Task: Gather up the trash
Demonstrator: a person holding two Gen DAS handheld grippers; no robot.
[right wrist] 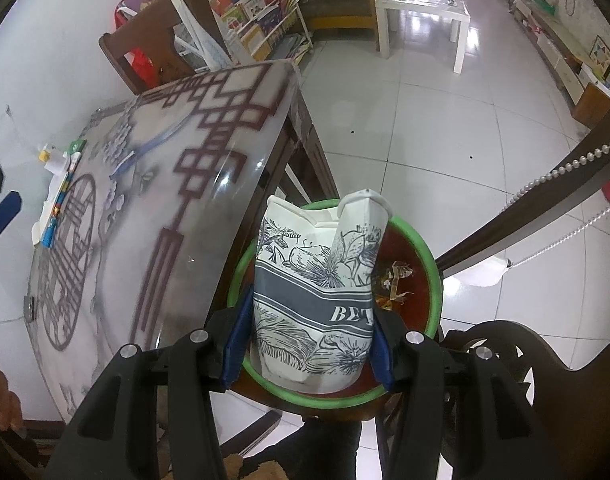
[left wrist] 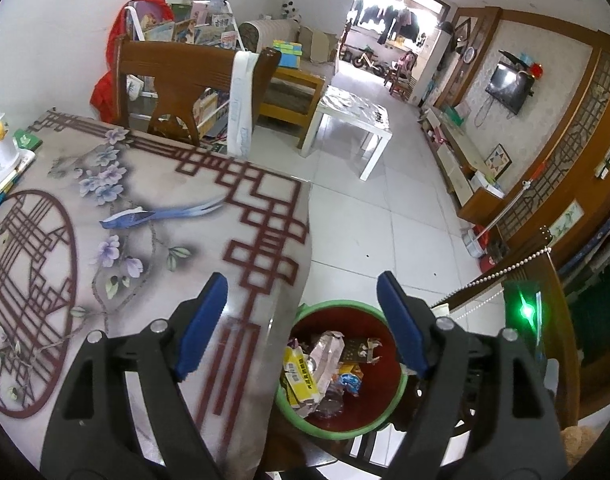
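Blue pads of the right gripper (right wrist: 307, 340) press on both sides of a crushed paper cup (right wrist: 315, 292), white with a grey band and dark flower drawings, its rim folded inward. That cup hangs directly above the waste bin (right wrist: 433, 276), a round bin with a green rim and dark red inside, which stands on the tiled floor (right wrist: 445, 128) just beside the near right edge of the dining table (right wrist: 153, 240).

From the left wrist, the left gripper (left wrist: 303, 322) stands wide apart with nothing between its pads, over the table edge and the bin (left wrist: 337, 305). Inside the bin lie wrappers (left wrist: 325, 372), a yellow packet among them. A printed cover of birds, flowers and red lattice spreads over the table (left wrist: 153, 184). Beyond its far edge stands a wooden chair (left wrist: 193, 80), and farther right a white side table (left wrist: 353, 120).
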